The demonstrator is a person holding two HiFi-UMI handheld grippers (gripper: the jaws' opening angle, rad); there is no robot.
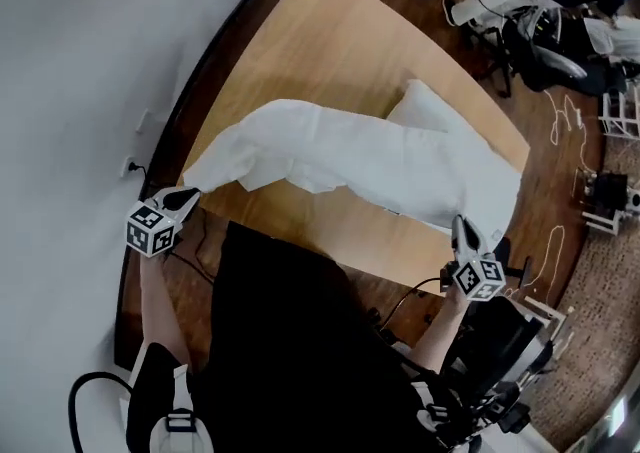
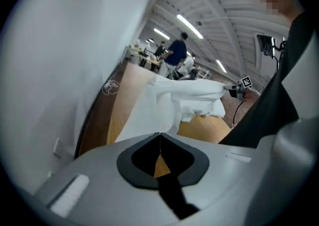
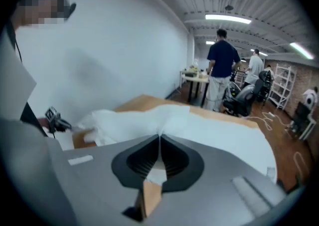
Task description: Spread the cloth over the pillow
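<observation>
My left claw point(image 1: 183, 199) is clenched on the near left corner of the cloth point(image 1: 340, 156). In the left gripper view the two jaws meet in one thin line, and the white fabric runs away from their tip. I hold this corner out past the left edge of the surface point(image 1: 330, 31), close to the wall point(image 1: 80, 61). I think this is to pull the cloth tight and lift it, so it can be laid down flat and not dragged.

Between my two claws the cloth makes a long white band across the near half of the surface. In the middle it is folded under itself and does not look fully open.

The pillow point(image 1: 425, 106) lies on the right half of the surface, and the cloth already covers its near part. My right claw point(image 1: 466, 232) is at the near right edge of the surface. It is grasping the other near corner, and a strip of white shows between its closed jaws in the right gripper view.

Only the far corner of the pillow shows, so I cannot tell how far it reaches to the left under the cloth. My dark clothing hides the near edge of the surface. How much fabric each claw has taken cannot be seen either.
</observation>
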